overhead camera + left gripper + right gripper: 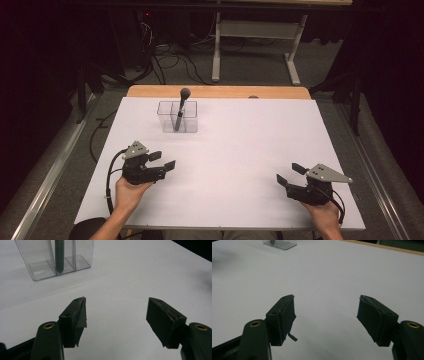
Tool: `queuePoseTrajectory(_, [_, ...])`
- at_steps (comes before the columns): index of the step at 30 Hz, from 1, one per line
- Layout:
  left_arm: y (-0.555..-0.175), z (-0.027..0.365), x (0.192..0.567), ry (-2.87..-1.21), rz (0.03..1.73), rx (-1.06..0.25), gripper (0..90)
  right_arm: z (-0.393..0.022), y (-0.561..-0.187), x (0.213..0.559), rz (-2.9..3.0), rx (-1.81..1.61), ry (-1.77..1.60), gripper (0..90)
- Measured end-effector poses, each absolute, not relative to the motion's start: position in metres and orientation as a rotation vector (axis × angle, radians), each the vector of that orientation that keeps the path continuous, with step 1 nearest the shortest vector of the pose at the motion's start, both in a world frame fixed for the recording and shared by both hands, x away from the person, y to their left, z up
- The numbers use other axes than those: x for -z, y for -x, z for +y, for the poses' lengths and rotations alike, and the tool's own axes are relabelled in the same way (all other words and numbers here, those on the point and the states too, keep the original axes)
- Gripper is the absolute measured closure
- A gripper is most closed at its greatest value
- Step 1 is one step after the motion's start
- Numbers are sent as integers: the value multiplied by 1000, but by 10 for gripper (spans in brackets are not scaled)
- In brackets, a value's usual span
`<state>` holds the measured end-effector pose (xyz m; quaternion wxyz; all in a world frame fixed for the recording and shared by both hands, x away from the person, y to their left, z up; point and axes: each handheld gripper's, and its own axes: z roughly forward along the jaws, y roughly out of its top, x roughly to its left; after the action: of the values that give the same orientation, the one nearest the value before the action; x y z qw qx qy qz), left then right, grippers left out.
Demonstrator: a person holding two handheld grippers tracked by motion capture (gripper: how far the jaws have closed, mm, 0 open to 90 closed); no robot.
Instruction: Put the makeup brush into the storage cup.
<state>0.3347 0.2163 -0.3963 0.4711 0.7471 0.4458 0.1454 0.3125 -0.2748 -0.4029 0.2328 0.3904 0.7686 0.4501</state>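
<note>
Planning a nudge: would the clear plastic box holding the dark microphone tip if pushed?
Probably. The clear plastic divided box looks thin and light, while the dark round-headed microphone leans well above its rim, making it top-heavy. On the smooth white tabletop it might slide instead.

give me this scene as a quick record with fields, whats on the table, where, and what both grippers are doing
surface: white table top with a wooden strip along its far edge
container: clear plastic box with compartments, far left of the table
contents: dark microphone with a round grey head, standing tilted in the box, head above the rim
left gripper: jaws open, holding nothing, near the front left
right gripper: jaws open, holding nothing, near the front right
contact: neither gripper touches the box
</note>
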Motion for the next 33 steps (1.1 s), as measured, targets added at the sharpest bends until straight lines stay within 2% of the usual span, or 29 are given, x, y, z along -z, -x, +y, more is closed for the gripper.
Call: queuePoseTrajectory(33, [-338,219,403,-1839,1118,-364,330,-276,-313,403,2116,-1240,-1079,318])
